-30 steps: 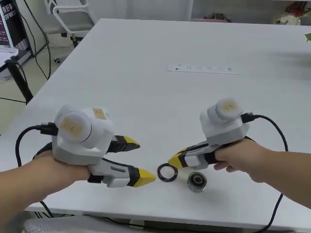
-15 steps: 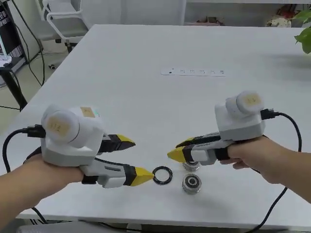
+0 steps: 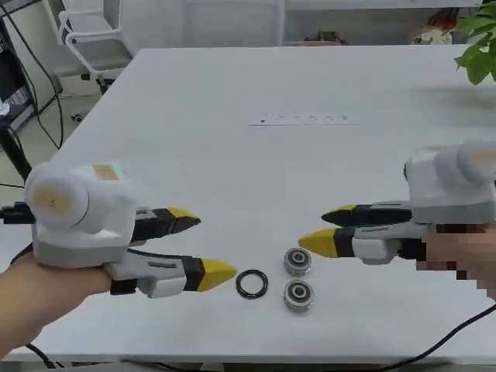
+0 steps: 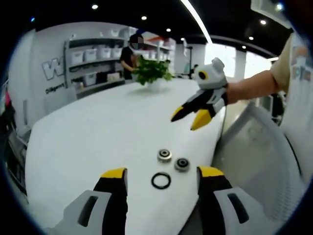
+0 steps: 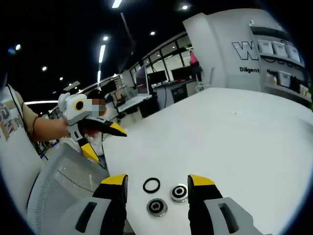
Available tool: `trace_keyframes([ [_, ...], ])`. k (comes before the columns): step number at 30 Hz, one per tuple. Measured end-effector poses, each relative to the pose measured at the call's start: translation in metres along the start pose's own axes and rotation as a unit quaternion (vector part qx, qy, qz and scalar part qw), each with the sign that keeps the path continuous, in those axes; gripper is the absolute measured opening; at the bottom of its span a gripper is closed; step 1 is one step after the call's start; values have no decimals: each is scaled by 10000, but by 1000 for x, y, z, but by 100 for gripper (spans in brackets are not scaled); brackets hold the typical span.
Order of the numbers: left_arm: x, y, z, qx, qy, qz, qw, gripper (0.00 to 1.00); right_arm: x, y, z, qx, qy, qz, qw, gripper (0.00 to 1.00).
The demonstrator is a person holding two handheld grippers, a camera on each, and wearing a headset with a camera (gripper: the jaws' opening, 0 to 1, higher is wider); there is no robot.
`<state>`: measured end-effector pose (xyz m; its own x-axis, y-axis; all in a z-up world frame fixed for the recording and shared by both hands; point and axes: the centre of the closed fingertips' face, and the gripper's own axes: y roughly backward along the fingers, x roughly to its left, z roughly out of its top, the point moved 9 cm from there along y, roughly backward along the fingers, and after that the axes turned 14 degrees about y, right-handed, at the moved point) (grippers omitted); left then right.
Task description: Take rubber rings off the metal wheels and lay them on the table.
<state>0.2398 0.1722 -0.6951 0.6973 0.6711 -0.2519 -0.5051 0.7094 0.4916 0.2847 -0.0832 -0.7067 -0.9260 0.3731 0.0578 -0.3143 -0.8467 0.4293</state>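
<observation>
A thin black rubber ring [image 3: 252, 284] is shown lying flat on the white table [image 3: 232, 155], at the lower centre of the head view, touching nothing. Just to its right two small round silver metal wheels with dark hubs are set close together: the upper wheel [image 3: 297, 261] and, below it, the lower wheel [image 3: 298, 295].

One ring is judged to be already off and laid down. In the two gripper views the lower wheel looks darker at its rim, so it may carry a ring, though this cannot be told for certain. If so, the next move would call for one wheel to be pinned by one claw while the rubber is pinched at its edge and peeled away by the other.

The left gripper [image 3: 201, 245], white with yellow-tipped black jaws, is seen at the lower left of the head view, its jaws spread wide, nothing held or touched. The right gripper [image 3: 325, 228], of the same make, is seen at the middle right, likewise wide apart and empty, above and just beside the wheels.
</observation>
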Motion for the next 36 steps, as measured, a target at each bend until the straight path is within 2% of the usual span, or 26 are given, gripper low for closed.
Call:
trace_keyframes([
  [11,-10,8,-3,-52,19,40,10000,63,13,34,-11,-31,472,-280,9985,65],
  [17,-13,13,-11,-46,42,59,10000,65,18,49,-21,-5,429,-404,9983,70],
  [20,-12,16,-13,-99,155,64,9998,66,19,55,-26,0,397,-491,9980,72],
  [29,-14,22,-19,-154,228,137,9995,70,25,68,-35,160,512,-651,9964,76],
  [36,-16,24,-18,-222,140,198,9995,70,30,70,-41,216,485,-693,9962,78],
])
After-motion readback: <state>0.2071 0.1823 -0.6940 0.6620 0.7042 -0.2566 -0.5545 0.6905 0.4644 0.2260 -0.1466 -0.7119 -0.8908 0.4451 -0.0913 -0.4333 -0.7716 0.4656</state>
